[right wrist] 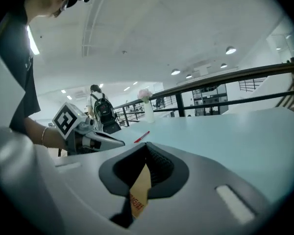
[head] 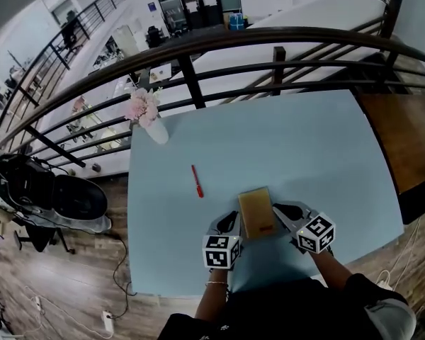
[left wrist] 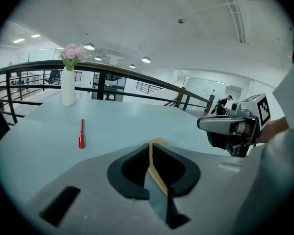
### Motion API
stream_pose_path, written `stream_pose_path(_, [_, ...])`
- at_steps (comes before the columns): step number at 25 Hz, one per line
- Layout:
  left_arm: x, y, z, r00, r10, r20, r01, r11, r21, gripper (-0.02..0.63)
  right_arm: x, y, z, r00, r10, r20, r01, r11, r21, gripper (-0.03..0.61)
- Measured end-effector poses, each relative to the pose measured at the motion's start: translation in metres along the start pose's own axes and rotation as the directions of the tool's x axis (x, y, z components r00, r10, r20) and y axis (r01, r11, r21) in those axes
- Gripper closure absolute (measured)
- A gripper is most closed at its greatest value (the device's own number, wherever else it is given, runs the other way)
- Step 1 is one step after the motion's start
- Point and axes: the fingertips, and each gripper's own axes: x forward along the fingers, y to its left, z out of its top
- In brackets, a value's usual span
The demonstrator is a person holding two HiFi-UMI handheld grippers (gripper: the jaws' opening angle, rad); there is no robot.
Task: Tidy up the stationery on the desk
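Left gripper [head: 231, 223], right gripper [head: 286, 214]: jaws pinched on opposite edges of flat tan paper envelope [head: 256, 211]; slim red pen [head: 197, 181] apart on blue tabletop [head: 304, 147].

Upper gallery of an open-plan office building. A pale blue desk [head: 304, 154] stands against a dark metal railing [head: 198, 48] on a wooden floor [head: 57, 282], with a black office chair [head: 49, 193] beside it. Beyond lies a bright white hall with shelving [head: 198, 2] and recessed ceiling lights [left wrist: 145, 59].
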Motion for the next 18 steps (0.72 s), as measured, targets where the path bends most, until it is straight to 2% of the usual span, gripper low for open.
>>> stream_pose_path(1, [-0.004, -0.001, 0.003, 1.000, -0.004, 0.013, 0.004, 1.000, 0.009, 0.614, -0.002, 0.000, 0.004, 1.000, -0.015, 0.026, 0.015, 1.000, 0.011, 0.568])
stream_pose_path(5, [-0.019, -0.008, 0.011, 0.996, -0.055, 0.065, 0.052, 0.998, 0.048, 0.615, -0.009, 0.002, 0.009, 0.994, -0.082, 0.074, 0.079, 0.996, 0.040, 0.568])
stream_pose_path(10, [-0.043, -0.025, 0.026, 0.985, -0.094, 0.146, 0.083, 0.993, 0.078, 0.615, -0.025, 0.012, 0.023, 0.990, -0.056, 0.130, 0.043, 0.994, 0.098, 0.568])
stream_pose_path(13, [-0.055, -0.037, 0.030, 0.983, -0.080, 0.163, 0.067, 0.994, 0.084, 0.614, -0.041, 0.014, 0.032, 0.984, -0.060, 0.167, 0.040, 0.992, 0.120, 0.568])
stream_pose_path(18, [-0.071, -0.056, 0.041, 0.978, -0.038, 0.207, 0.016, 0.994, 0.105, 0.615, -0.061, 0.016, 0.034, 0.984, -0.042, 0.172, 0.021, 0.992, 0.122, 0.568])
